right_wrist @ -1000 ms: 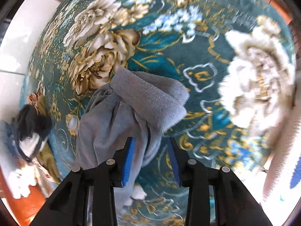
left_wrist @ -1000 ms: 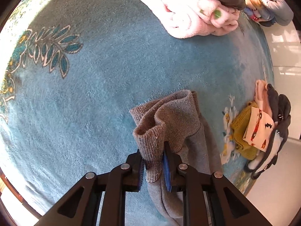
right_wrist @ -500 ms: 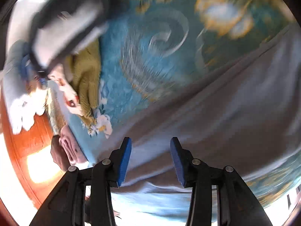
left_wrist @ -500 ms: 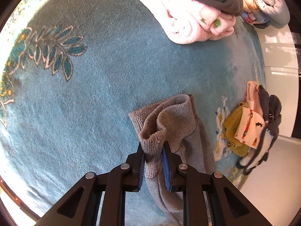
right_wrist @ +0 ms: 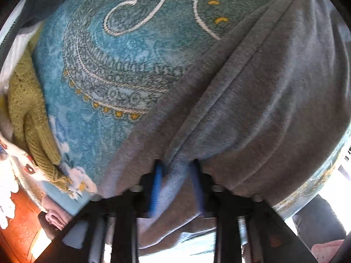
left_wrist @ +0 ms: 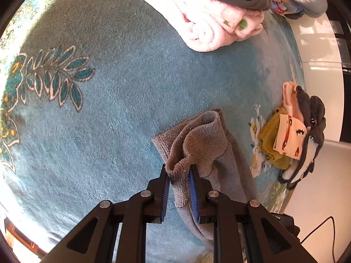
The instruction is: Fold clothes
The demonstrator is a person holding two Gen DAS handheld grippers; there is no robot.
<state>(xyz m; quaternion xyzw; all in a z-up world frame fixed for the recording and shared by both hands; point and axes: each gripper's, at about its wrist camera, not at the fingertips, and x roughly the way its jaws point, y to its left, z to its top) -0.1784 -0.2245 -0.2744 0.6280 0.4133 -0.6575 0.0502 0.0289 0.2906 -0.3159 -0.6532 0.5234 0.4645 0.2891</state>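
A grey garment [left_wrist: 221, 160] lies crumpled on the blue patterned carpet [left_wrist: 109, 131]. My left gripper [left_wrist: 178, 172] is shut on its ribbed cuff, which folds up between the blue pads. In the right wrist view the same grey garment [right_wrist: 263, 87] fills the right half of the picture. My right gripper [right_wrist: 177, 168] is pushed into its edge, and a fold of cloth sits between the fingers. The pads [right_wrist: 156, 175] stand wide apart and are partly covered by fabric.
A rolled pink blanket [left_wrist: 208, 22] with dark cloth on top lies at the carpet's far side. A pile of clothes [left_wrist: 289, 135] sits near the carpet's right edge, including a mustard knit [right_wrist: 28, 109]. White floor [left_wrist: 318, 43] lies beyond.
My right gripper has swung from the cuff down to the garment's edge and pushed into the cloth. The left gripper has kept its hold on the cuff and shifted slightly.
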